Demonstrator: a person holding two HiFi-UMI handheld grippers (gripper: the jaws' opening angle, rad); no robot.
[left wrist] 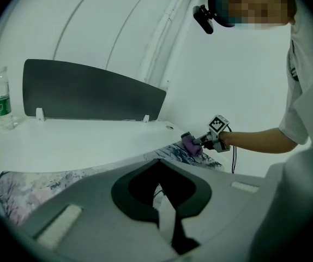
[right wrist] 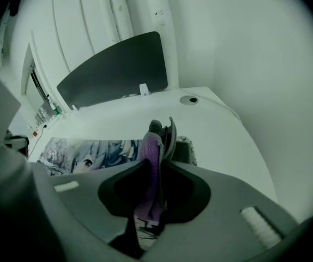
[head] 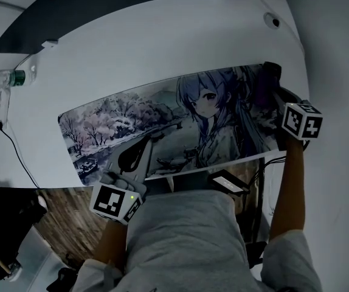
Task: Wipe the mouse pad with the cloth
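A long mouse pad [head: 162, 126] printed with an anime girl and snowy trees lies along the front of a white desk [head: 162, 47]. At its right end my right gripper [head: 269, 83] is shut on a purple cloth [head: 261, 91], which sits at the pad's edge. The right gripper view shows the cloth [right wrist: 151, 162] hanging between the jaws above the pad [right wrist: 91, 152]. My left gripper [head: 138, 151] rests on the pad's front edge, jaws together with nothing visible between them. In the left gripper view the right gripper [left wrist: 201, 142] and cloth [left wrist: 190, 144] show far off.
A dark divider panel [head: 101, 5] runs along the desk's far edge. A water bottle [head: 13, 78] stands at the far left, with a black cable [head: 16, 154] below it. A cable hole [head: 273, 22] sits at the back right. A small black device [head: 229, 183] hangs under the desk front.
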